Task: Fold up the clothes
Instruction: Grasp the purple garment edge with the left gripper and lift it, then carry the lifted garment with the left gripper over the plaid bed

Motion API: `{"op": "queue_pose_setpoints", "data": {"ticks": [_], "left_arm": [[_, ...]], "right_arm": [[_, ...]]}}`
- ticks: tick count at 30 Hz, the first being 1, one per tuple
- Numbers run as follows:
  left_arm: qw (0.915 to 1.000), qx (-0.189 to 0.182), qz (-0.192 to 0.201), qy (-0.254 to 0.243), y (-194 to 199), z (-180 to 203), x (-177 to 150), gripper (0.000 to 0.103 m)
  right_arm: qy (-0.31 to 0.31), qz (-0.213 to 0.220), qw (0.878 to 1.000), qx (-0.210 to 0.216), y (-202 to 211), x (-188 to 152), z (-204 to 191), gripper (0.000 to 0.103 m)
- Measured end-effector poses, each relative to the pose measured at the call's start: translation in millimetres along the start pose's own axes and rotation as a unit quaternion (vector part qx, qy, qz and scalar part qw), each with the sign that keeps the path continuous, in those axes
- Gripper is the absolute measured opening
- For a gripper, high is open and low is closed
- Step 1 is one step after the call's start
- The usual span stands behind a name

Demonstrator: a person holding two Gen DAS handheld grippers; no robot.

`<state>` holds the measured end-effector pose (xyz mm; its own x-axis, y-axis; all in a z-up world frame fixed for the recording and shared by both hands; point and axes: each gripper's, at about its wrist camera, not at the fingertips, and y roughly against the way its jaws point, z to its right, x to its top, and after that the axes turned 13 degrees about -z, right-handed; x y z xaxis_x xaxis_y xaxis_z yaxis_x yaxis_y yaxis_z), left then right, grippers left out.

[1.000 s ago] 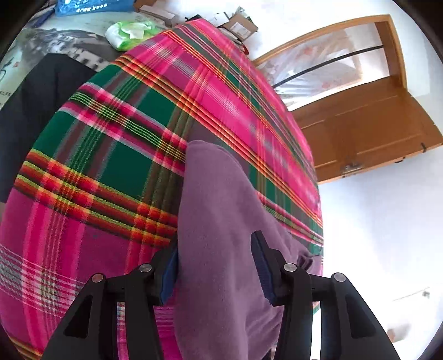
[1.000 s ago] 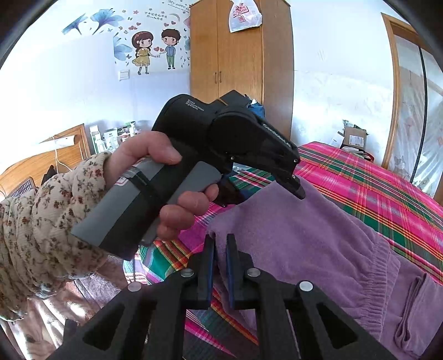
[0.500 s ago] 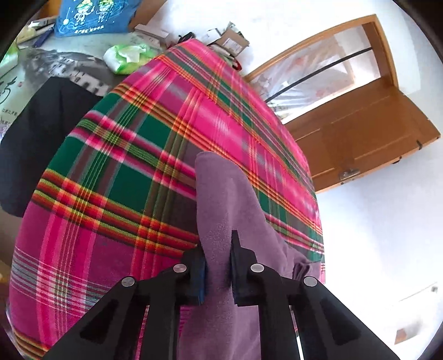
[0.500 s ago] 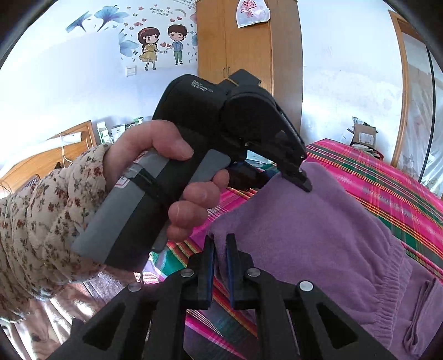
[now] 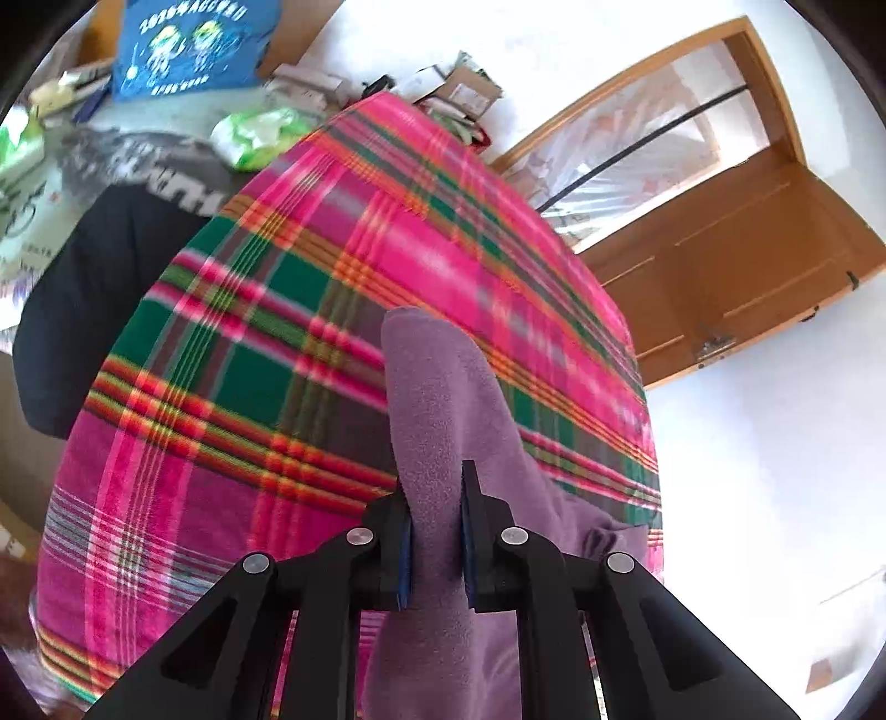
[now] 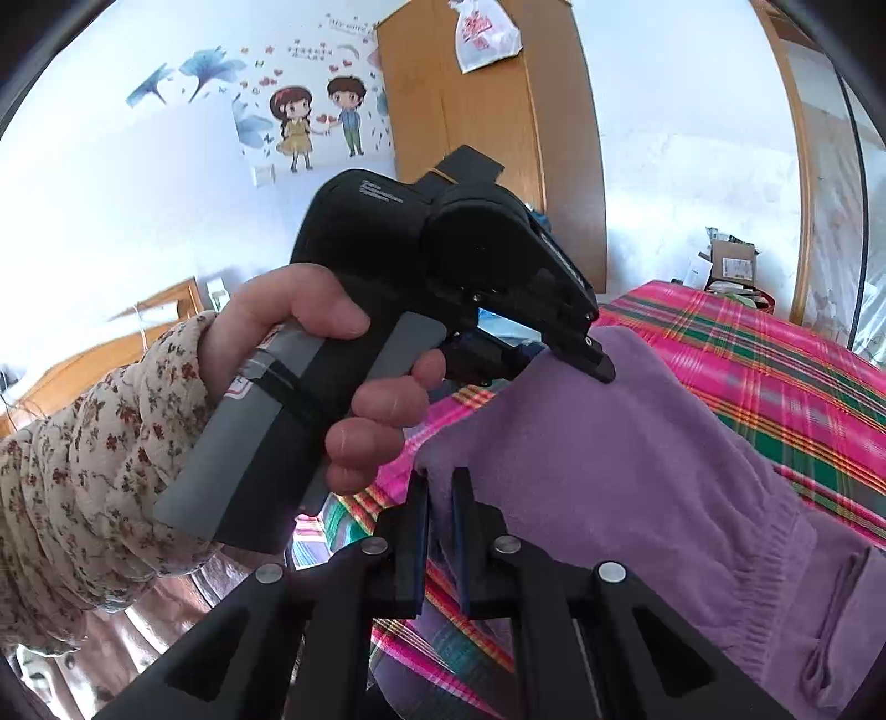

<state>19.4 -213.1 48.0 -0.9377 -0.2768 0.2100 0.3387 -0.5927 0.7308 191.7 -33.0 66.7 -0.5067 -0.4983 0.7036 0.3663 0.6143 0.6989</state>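
You can make out little lettering: small pale print on top of the black gripper housing (image 6: 387,221) in your hand, seemingly "Data Acquisition System". The blue bag (image 5: 188,44) beyond the bed's far corner carries white characters too blurred to read.

One purple garment (image 5: 443,399) lies on one bed under one plaid blanket (image 5: 232,387). Two tongs are at work: the left tongs (image 5: 434,526) and the right tongs (image 6: 437,531). One hand (image 6: 332,376) in one floral sleeve (image 6: 83,471) shows. There is one wooden wardrobe (image 6: 487,138), one wooden door (image 5: 736,266), one blue bag (image 5: 194,44) and two cartoon figures (image 6: 321,119) stuck on the wall.
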Motion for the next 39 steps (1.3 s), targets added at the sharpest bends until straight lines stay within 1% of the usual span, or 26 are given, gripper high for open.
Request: {"op": "queue_pose_setpoints", "data": {"ticks": [4, 8, 12, 15, 20, 28, 32, 39], "left_arm": [[0.9998, 0.012, 0.01, -0.014, 5, 27, 0, 0.014], [0.9993, 0.016, 0.018, -0.027, 7, 50, -3, 0.014], [0.9979, 0.042, 0.023, -0.043, 7, 79, -7, 0.014], [0.9969, 0.051, 0.025, -0.054, 5, 104, -8, 0.014], [0.9945, 0.051, 0.02, -0.089, -8, 145, -10, 0.014], [0.9904, 0.052, -0.01, -0.128, -44, 202, -11, 0.014], [0.9877, 0.049, -0.033, -0.145, -65, 226, -15, 0.014], [0.9856, 0.036, -0.081, -0.144, -101, 254, -16, 0.014]], "right_arm": [[-0.014, 0.028, 1.0, 0.004, 27, 1, 11, 0.008], [-0.031, 0.05, 0.998, 0.005, 51, -2, 23, 0.008], [-0.042, 0.066, 0.997, 0.0, 71, -9, 29, 0.008], [-0.052, 0.081, 0.995, -0.005, 90, -15, 34, 0.008], [-0.087, 0.105, 0.991, -0.012, 119, -21, 61, 0.008], [-0.137, 0.131, 0.981, -0.046, 157, -36, 97, 0.008], [-0.165, 0.14, 0.974, -0.061, 174, -44, 115, 0.008], [-0.212, 0.15, 0.962, -0.082, 194, -66, 142, 0.008]]}}
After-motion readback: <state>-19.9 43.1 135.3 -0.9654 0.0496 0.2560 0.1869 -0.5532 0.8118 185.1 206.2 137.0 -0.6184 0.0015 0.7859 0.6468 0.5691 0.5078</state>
